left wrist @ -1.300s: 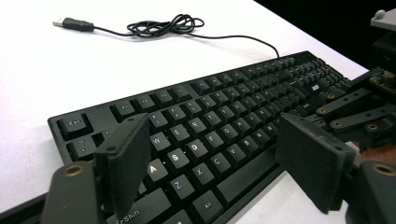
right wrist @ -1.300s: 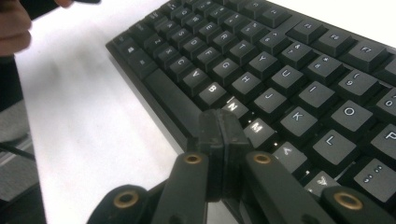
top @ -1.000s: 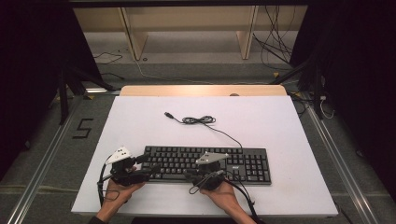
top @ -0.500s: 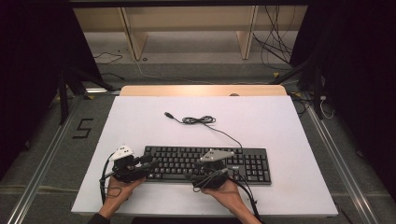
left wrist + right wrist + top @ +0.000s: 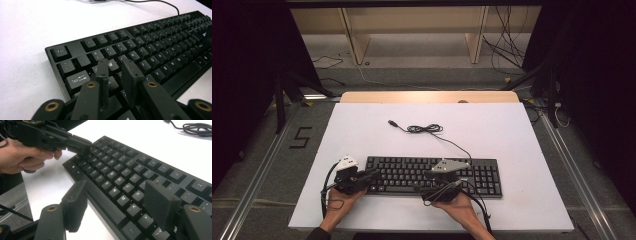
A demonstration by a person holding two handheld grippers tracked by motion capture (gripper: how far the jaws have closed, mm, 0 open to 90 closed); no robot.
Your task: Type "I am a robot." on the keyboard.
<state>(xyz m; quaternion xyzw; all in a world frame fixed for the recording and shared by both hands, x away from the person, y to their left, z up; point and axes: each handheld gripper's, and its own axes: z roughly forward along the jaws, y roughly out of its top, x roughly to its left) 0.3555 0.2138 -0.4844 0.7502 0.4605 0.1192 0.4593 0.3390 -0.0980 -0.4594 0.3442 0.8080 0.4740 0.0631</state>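
Black keyboard under both tongs

A lab recording bay — black curtains, floor rails, loose cables.

White table top is sitting on a wooden table whose far edge is peeking out behind it. Loose cables are lying around on the grey floor, and a "5" marking is sitting off to the left.
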